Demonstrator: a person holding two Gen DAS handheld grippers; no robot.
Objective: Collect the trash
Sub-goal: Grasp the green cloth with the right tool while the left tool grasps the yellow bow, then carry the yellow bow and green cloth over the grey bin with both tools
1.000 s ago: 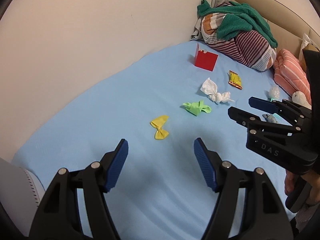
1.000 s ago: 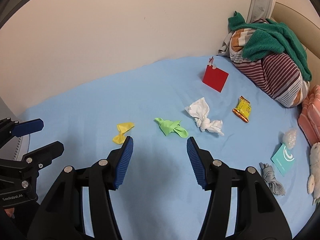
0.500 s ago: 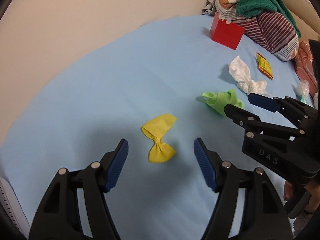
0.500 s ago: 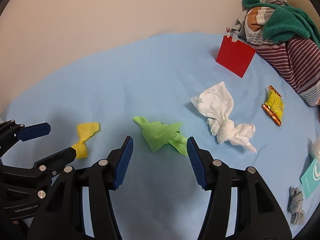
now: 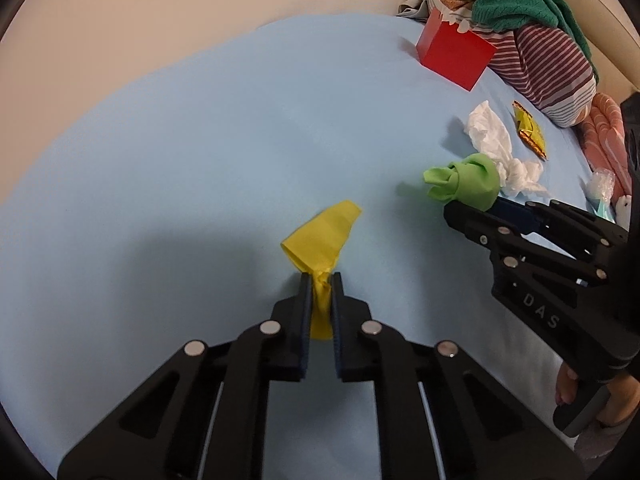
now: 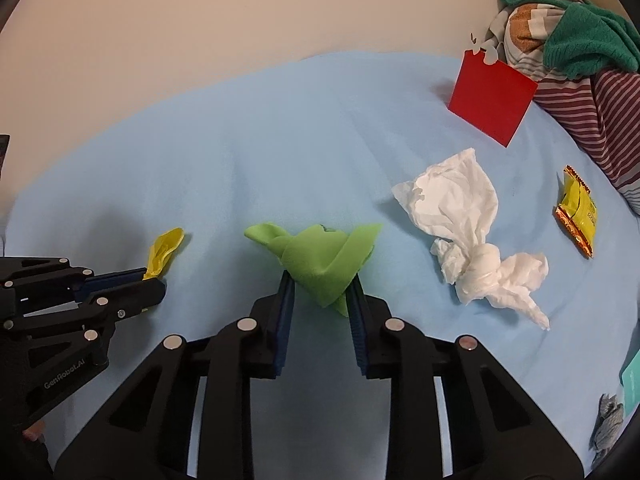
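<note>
Left gripper (image 5: 321, 280) clenched on yellow wrapper's (image 5: 322, 236) twisted waist; right gripper (image 6: 320, 284) pinches green wrapper (image 6: 320, 258). Red box (image 6: 490, 102) far ahead-right, nearer right gripper.

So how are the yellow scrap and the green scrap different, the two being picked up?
The yellow scrap is thin, pinched at its twisted waist by the left gripper; the green scrap is bulkier, and the right gripper closes on its wider bunched middle. The yellow fans out one way, the green spreads to both sides. Both are knotted scraps on the blue sheet.
</note>
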